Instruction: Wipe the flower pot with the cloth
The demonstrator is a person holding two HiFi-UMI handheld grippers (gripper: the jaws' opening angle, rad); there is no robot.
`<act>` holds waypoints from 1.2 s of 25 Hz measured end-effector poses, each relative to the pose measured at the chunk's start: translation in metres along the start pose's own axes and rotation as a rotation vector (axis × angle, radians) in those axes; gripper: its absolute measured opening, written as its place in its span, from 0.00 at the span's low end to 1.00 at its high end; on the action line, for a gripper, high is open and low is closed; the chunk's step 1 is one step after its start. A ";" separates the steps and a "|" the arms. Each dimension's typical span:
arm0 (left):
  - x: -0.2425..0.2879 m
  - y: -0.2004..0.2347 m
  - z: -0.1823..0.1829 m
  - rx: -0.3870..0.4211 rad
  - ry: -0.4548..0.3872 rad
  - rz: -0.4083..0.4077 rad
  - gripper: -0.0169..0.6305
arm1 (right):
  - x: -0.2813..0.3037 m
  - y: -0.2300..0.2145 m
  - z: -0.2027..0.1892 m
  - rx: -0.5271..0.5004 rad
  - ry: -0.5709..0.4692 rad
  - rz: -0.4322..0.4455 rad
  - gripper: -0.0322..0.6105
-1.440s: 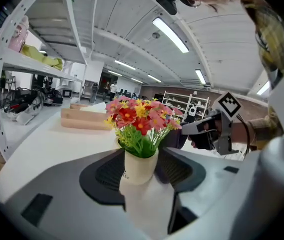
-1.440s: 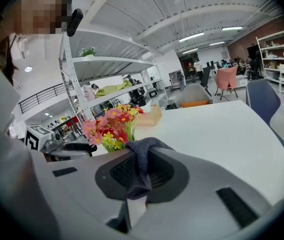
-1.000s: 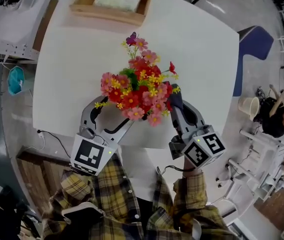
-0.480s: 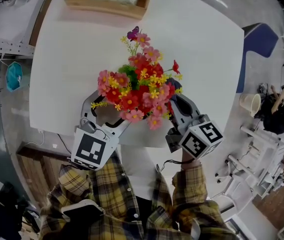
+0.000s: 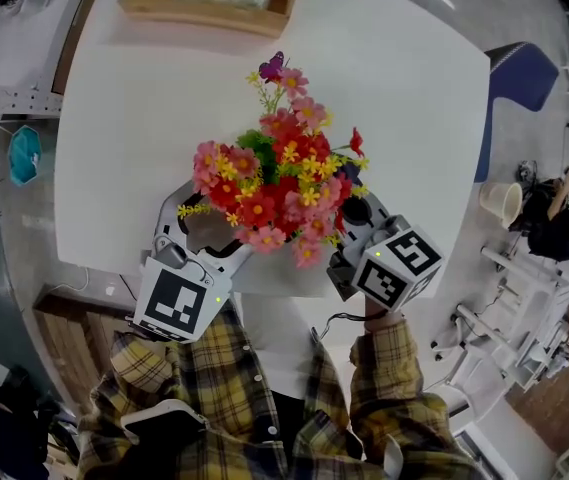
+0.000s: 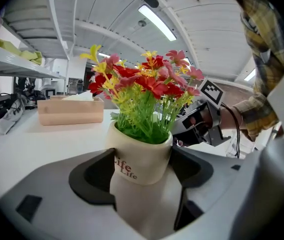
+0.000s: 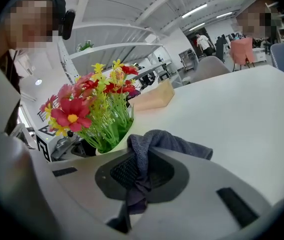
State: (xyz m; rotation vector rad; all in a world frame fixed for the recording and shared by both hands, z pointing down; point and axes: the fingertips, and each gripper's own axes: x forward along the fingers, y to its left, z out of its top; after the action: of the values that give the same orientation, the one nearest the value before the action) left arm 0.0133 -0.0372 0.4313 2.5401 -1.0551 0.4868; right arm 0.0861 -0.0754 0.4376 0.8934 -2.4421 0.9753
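Yellow plaid sleeves; grey left gripper.

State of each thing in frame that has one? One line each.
left gripper: shut on the flower pot
flower pot: upright, clamped
right gripper: shut on the cloth
cloth: bunched, pinched
tray: on the table, holds something pale

Bright overhead strip lighting, sharp focus, strong fisheye distortion at edges.

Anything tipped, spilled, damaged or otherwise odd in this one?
Nothing stands out. The flower pot stands upright between the left gripper's jaws, its flowers intact. The right gripper pinches the cloth beside it. No spill shows on the table.
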 end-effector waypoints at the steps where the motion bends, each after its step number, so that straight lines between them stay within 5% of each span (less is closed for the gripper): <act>1: 0.000 0.000 0.000 0.008 0.008 -0.009 0.57 | 0.001 0.000 0.002 -0.016 0.004 0.000 0.07; 30: 0.027 0.014 0.013 0.142 0.088 -0.263 0.57 | 0.077 -0.035 0.079 -0.367 0.261 0.337 0.07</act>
State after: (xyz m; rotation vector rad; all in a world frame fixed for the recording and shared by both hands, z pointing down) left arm 0.0229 -0.0684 0.4344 2.7003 -0.6637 0.6113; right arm 0.0452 -0.1835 0.4404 0.2210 -2.4675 0.6578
